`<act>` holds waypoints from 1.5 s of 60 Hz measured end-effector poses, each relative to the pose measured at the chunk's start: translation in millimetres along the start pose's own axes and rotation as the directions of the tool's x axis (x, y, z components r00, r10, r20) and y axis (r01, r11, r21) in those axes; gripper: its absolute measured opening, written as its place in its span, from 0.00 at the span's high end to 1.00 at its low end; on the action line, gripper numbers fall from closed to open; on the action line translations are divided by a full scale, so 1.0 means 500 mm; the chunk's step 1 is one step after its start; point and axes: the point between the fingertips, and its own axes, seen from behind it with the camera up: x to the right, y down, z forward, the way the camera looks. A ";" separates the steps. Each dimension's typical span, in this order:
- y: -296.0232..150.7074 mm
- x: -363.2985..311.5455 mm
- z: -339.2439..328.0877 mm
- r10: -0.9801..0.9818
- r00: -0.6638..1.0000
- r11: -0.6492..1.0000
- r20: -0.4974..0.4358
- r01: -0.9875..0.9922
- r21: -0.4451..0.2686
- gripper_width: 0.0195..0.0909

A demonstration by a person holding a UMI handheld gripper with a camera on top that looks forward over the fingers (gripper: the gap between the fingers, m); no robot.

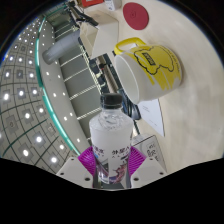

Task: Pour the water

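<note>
The claw (115, 165) is pinching the water bottle (112, 135) between both pads, holding it upright and capped, seemingly so nothing spills in transit; the yellow mug (148, 68) is waiting on the bench (195, 70) just beyond, mouth open to receive water.

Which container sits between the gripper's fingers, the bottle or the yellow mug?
The bottle: clear, capped, upright between the gripper fingers, which press on its sides. The yellow mug stands beyond it, untouched.
</note>
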 end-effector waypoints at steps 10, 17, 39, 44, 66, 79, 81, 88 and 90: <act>-0.018 0.001 -0.004 0.010 1.000 1.000 0.002 -0.010 0.006 0.75; -0.022 0.004 0.010 0.001 1.000 1.000 -0.009 -0.001 -0.005 0.75; -0.041 -0.171 -0.049 -0.835 0.545 0.549 -0.077 0.834 -0.049 0.75; -0.097 -0.234 -0.066 -0.940 0.321 0.326 -0.114 0.945 -0.022 0.75; -0.422 -0.224 -0.157 -0.878 -0.347 -0.278 -0.329 0.930 -0.239 0.74; -0.525 -0.089 -0.174 -0.857 -0.399 -0.286 -0.325 0.894 -0.345 0.74; -0.557 -0.066 -0.165 -0.857 -0.402 -0.284 -0.323 0.891 -0.354 0.74; -0.578 -0.025 -0.169 -0.867 -0.382 -0.258 -0.320 0.893 -0.367 0.73; -0.585 -0.014 -0.160 -0.870 -0.374 -0.250 -0.320 0.896 -0.368 0.73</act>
